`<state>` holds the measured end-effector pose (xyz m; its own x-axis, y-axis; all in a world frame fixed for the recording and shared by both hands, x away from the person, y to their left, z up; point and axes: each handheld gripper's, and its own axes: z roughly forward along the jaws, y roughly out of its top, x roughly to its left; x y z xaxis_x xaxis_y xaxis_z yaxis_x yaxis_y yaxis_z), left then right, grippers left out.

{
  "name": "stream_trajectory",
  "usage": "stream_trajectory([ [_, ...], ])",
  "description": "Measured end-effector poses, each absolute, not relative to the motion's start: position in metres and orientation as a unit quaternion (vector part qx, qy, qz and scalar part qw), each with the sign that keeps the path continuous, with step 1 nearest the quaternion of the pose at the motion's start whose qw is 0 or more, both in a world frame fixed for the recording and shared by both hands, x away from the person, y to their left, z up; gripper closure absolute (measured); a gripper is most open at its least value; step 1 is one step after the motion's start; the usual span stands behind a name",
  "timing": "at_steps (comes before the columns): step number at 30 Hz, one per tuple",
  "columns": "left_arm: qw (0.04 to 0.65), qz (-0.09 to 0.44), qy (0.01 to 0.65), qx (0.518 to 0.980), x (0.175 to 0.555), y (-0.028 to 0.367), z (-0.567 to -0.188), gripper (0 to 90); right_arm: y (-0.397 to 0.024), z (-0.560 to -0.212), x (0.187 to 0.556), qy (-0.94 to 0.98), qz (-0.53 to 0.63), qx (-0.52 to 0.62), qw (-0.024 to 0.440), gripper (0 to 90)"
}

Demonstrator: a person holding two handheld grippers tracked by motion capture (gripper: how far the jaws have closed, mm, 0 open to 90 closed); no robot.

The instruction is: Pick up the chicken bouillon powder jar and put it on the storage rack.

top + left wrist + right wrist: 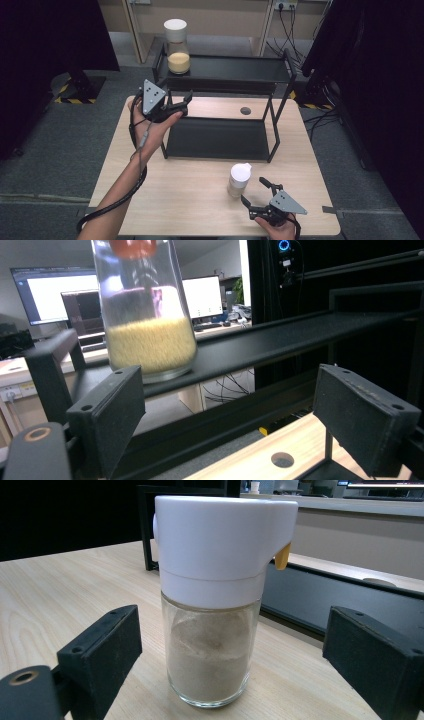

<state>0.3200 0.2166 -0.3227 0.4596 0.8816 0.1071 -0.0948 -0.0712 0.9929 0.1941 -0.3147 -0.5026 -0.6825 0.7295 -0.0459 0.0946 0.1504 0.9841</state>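
A glass jar (178,47) with a white lid and yellow grains stands at the left end of the black rack's top shelf (235,70). My left gripper (186,102) is open in front of and below that shelf, pointing towards the rack. In the left gripper view its jaws (240,425) stand wide apart with nothing between them, and the jar (150,335) rises beyond them. A small glass shaker (238,180) with a white cap and beige powder stands on the table. My right gripper (254,190) is open just right of it. In the right gripper view the shaker (212,605) stands upright beyond the open jaws (230,650), untouched.
The rack's lower shelf (215,140) sits bare on the wooden table (175,200), which has a round cable hole (245,110) behind it. Dark screens stand on both sides. Cables (290,35) lie on the grey floor at the back.
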Motion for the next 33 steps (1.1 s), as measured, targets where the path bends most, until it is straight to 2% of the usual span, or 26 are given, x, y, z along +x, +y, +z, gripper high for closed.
stream_trajectory([
  [33, 0.599, 0.367, 0.340, 0.626, 0.299, 0.220, -0.387, 12.5, -0.315, -0.502, 0.194, 0.708, 0.583, 0.291, 0.272, 8.7],
])
